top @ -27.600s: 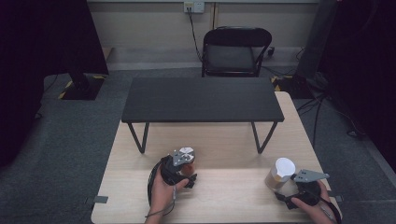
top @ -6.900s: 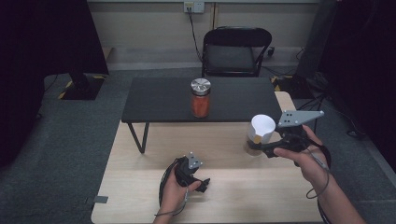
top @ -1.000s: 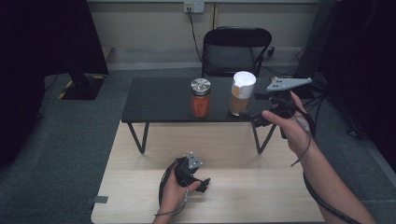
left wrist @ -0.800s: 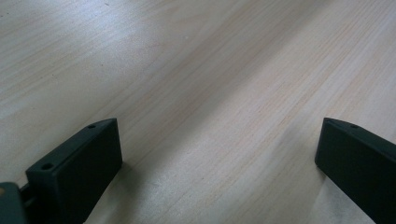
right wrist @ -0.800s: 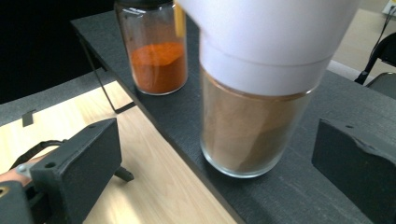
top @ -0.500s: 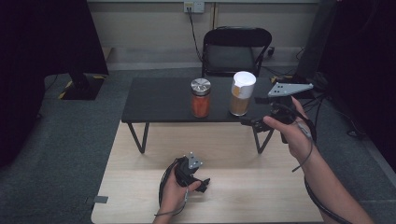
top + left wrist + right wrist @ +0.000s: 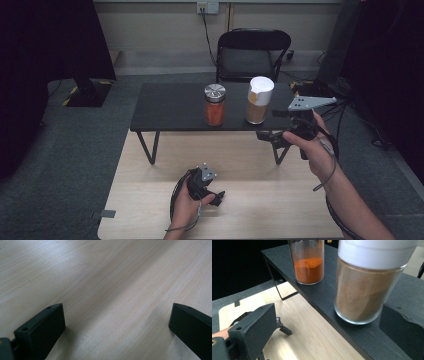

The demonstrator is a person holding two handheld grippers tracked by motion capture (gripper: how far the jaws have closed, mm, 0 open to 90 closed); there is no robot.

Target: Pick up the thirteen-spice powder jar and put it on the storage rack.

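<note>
Brown jar now released on the black shelf

The right gripper (image 7: 274, 134) has backed off, jaws wide and empty; the brown spice jar (image 7: 259, 100) stands beside the orange jar (image 7: 215, 104); the left gripper (image 7: 214, 195) rests open on the desk (image 7: 280, 210)

We find no legible text, label, brand, number or sign in any view. The two jars (image 7: 259, 100) on the black shelf (image 7: 175, 107) carry no readable markings.
</note>
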